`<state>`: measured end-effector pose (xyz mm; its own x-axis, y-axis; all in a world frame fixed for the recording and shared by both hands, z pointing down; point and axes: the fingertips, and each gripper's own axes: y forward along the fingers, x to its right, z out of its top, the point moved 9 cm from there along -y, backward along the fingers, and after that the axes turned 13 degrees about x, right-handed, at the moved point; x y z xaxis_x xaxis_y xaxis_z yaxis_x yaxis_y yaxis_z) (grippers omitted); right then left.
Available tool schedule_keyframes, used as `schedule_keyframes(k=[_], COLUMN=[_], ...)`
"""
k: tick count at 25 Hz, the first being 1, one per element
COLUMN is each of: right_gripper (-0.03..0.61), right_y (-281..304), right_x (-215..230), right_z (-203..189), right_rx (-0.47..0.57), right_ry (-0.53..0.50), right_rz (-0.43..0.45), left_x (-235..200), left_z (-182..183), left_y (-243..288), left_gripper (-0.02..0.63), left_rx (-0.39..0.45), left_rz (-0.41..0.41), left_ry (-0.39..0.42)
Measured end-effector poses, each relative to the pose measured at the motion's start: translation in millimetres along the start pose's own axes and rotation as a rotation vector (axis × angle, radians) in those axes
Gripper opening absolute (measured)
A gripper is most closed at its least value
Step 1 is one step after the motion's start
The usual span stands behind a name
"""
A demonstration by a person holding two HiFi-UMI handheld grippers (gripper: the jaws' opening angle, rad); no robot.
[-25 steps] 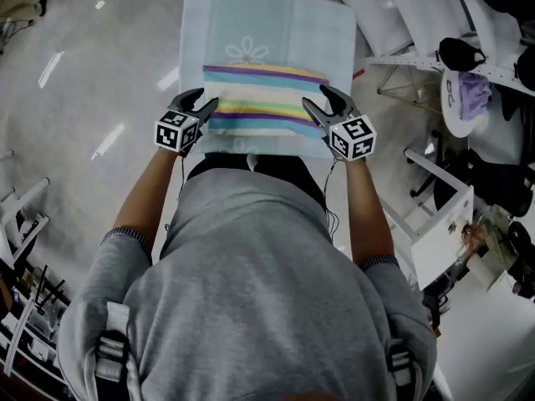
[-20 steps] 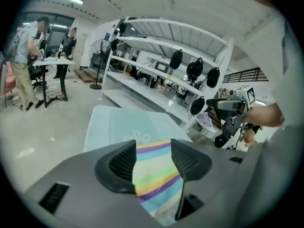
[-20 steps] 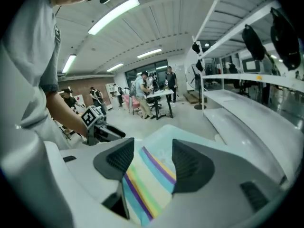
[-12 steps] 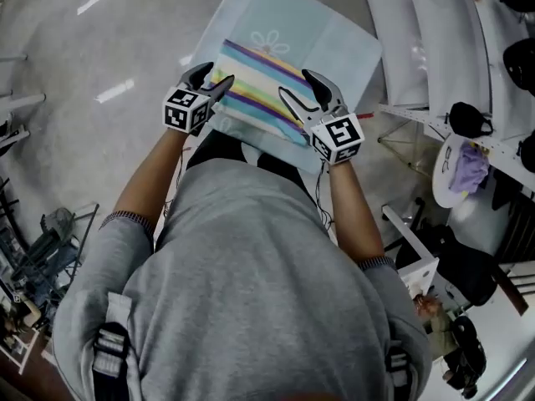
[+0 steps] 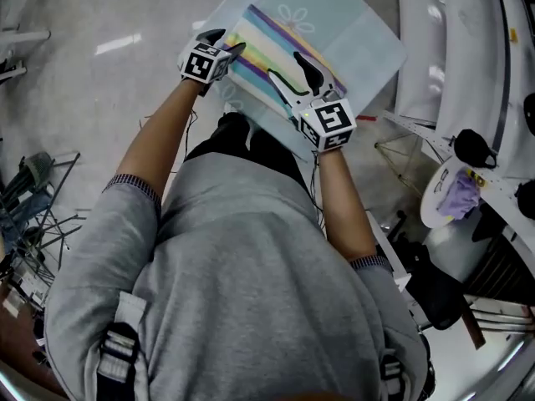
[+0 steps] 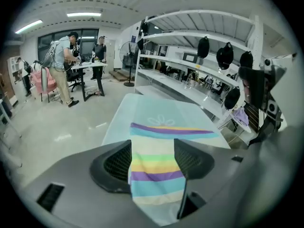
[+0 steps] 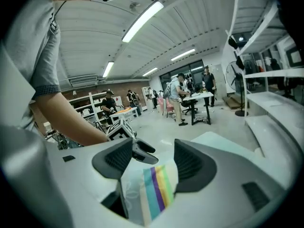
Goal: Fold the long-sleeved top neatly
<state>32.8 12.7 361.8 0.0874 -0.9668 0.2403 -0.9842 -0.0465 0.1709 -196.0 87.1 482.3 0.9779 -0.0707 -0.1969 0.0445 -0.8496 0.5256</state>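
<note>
The long-sleeved top (image 5: 259, 38) lies at 12 o'clock in the head view as a compact striped rectangle, flat on the pale blue surface (image 5: 359, 23), with no loose sleeve in view. The folding looks finished, or short only of a last smoothing. The left gripper (image 5: 227, 42) is at the top's 9 o'clock edge and the right gripper (image 5: 286, 67) is over its 5 o'clock part. Both have just been opening their jaws, which stand spread. Striped cloth shows between them but is not pinched.
</note>
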Motion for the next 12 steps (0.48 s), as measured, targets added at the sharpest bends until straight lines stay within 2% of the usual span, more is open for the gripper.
schedule_keyframes(k=[8, 12], right_gripper=[0.291, 0.291], right_y=[32.4, 38.4], right_x=[-24.0, -28.2], right_z=[-12.8, -21.4], right_rx=[-0.051, -0.073], right_ry=[-0.022, -0.018], right_rz=[-0.005, -0.031], left_x=[-53.9, -61.9], left_z=[-41.2, -55.8], left_y=[48.1, 66.7], left_gripper=[0.298, 0.298], left_rx=[-0.128, -0.173], left_rz=[0.059, 0.058], left_ry=[-0.071, -0.049])
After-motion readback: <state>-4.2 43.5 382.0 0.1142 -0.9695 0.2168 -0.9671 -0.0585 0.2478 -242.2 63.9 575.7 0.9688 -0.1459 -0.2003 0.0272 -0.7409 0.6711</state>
